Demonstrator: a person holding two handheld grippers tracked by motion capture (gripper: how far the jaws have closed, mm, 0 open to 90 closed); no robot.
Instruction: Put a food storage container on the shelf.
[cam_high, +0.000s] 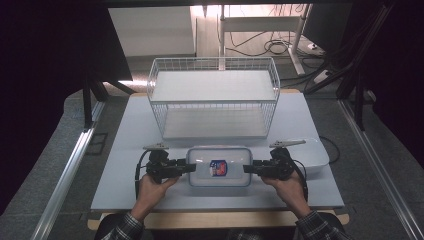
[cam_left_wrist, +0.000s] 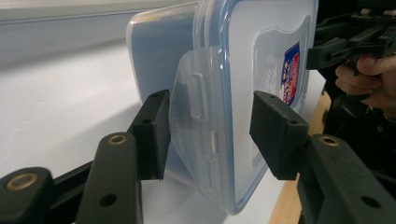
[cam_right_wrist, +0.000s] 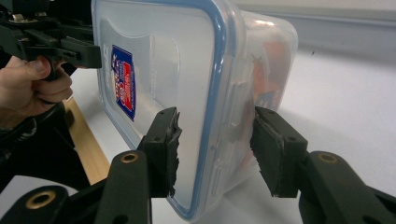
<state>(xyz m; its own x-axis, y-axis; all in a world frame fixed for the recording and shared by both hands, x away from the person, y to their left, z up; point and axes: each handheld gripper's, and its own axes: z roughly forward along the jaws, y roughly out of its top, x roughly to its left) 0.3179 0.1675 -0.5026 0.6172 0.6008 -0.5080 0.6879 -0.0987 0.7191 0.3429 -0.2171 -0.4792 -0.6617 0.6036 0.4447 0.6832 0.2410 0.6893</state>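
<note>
Both grippers, left (cam_high: 191, 167) and right (cam_high: 247, 168), straddle the box's (cam_high: 220, 166) end clasps, jaws wide; next, probably clamping and lifting toward the basket (cam_high: 214, 97) behind it.

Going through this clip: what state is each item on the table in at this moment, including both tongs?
Food container: lid on, lying flat on the table between the two tongs.
Left tongs: open, jaws straddling the container's left end flap.
Right tongs: open, jaws straddling the container's right end.
Wire basket: upright, empty, behind the container.
White tray: flat on the table beside the right hand, contents not discernible.
</note>
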